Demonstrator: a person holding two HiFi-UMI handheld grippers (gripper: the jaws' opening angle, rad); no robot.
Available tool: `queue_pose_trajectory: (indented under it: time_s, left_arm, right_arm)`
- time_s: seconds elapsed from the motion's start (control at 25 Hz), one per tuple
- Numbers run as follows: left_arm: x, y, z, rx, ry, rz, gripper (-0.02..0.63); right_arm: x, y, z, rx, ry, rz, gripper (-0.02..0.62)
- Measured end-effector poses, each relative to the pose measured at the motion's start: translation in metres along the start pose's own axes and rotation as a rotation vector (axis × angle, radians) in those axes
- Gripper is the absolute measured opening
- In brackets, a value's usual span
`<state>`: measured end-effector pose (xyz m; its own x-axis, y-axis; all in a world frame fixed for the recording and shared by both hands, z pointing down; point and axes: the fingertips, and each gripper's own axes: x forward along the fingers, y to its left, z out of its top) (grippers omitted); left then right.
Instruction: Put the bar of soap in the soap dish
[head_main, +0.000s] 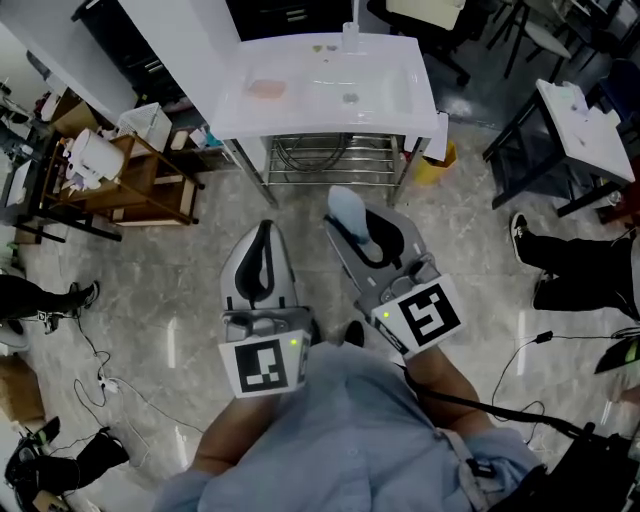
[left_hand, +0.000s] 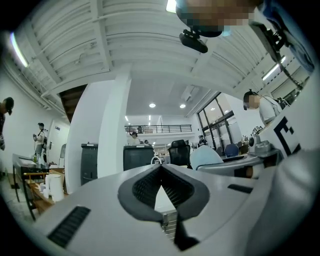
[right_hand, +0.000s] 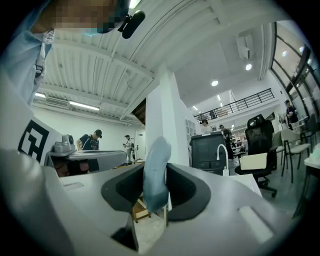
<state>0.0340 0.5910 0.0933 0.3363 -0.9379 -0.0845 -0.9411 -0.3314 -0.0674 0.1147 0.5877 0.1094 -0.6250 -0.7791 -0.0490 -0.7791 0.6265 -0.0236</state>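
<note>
A pale blue bar of soap (head_main: 350, 216) stands on edge between the pads of my right gripper (head_main: 347, 208), which is shut on it. In the right gripper view the soap (right_hand: 156, 172) rises above the jaws of the right gripper (right_hand: 155, 167). My left gripper (head_main: 262, 230) is held level beside it, shut with nothing in it; its pads meet at the tip in the left gripper view (left_hand: 161, 169). Ahead stands a white washbasin stand (head_main: 410, 105), and a pinkish soap dish (head_main: 267, 88) lies on its left part. Both grippers are well short of the stand.
A faucet (head_main: 352, 36) rises at the basin's far edge, and a metal rack (head_main: 330, 155) sits under the basin. A yellow bin (head_main: 438, 162) is beside its right leg. A wooden shelf cart (head_main: 140, 180) stands at the left, a second white basin stand (head_main: 585, 125) at the right. A person's legs (head_main: 565, 262) and cables (head_main: 110, 385) are on the floor.
</note>
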Motion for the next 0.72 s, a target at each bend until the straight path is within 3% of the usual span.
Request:
queue_pose_trajectory:
  time_s: [0.12,0.36,0.72]
  left_arm:
    - [0.001,-0.001,0.0,-0.002,-0.005,0.006,0.006]
    - [0.029,-0.031,-0.008,0.017,0.022,0.017,0.006]
    - [0.077,0.014,-0.031,-0.012,0.038,0.039,0.006]
  right_arm:
    - [0.001,0.001,0.0,0.0,0.0,0.02,0.121]
    - [-0.005,-0.039,-0.005,0.005,-0.005,0.058,0.12]
    - [0.049,-0.059,-0.023,0.013,0.034,0.066,0.121]
